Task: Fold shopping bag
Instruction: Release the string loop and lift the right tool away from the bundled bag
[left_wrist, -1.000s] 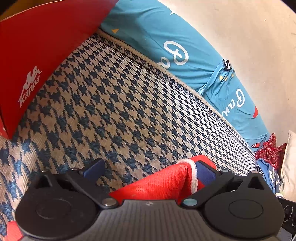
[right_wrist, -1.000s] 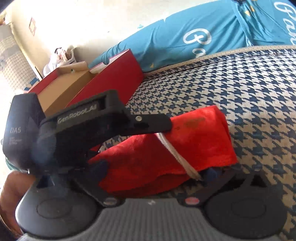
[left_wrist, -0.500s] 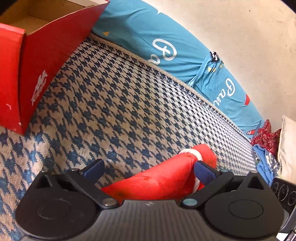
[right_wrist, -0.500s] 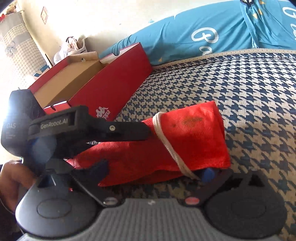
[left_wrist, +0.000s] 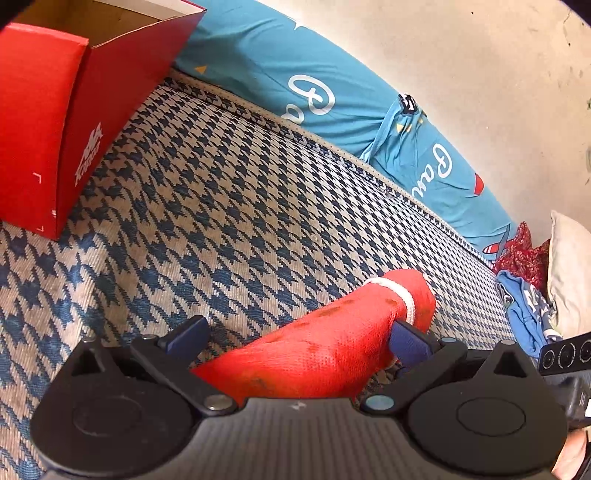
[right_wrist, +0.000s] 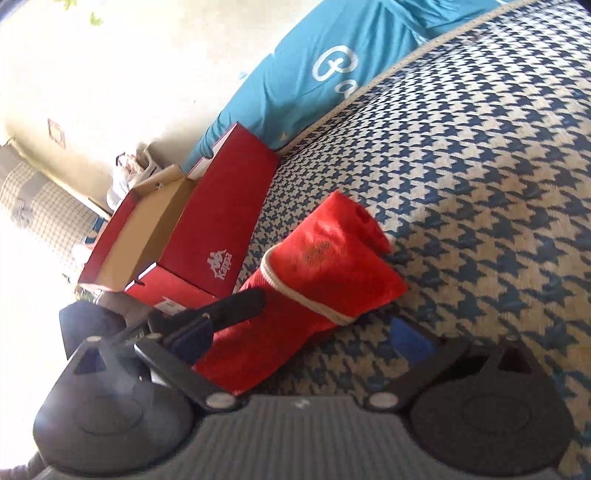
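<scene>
1. Red mesh shopping bag (left_wrist: 332, 343), rolled into a bundle with a white cord (left_wrist: 397, 295) around it, lies on my blue-and-cream houndstooth mattress (left_wrist: 240, 206).
2. My left tongs (left_wrist: 295, 339) stand apart, straddling the bundle.
3. My right tongs (right_wrist: 301, 334) gape wide beside it, gripping nothing.
4. An open red cardboard shoebox (right_wrist: 207, 236) sits nearby.

An open red shoebox (left_wrist: 70, 122) sits at the far left on a blue-and-cream houndstooth mat (left_wrist: 229, 206). A turquoise printed cloth (left_wrist: 332, 99) runs along the mat's far edge against the wall (left_wrist: 480, 66).
</scene>
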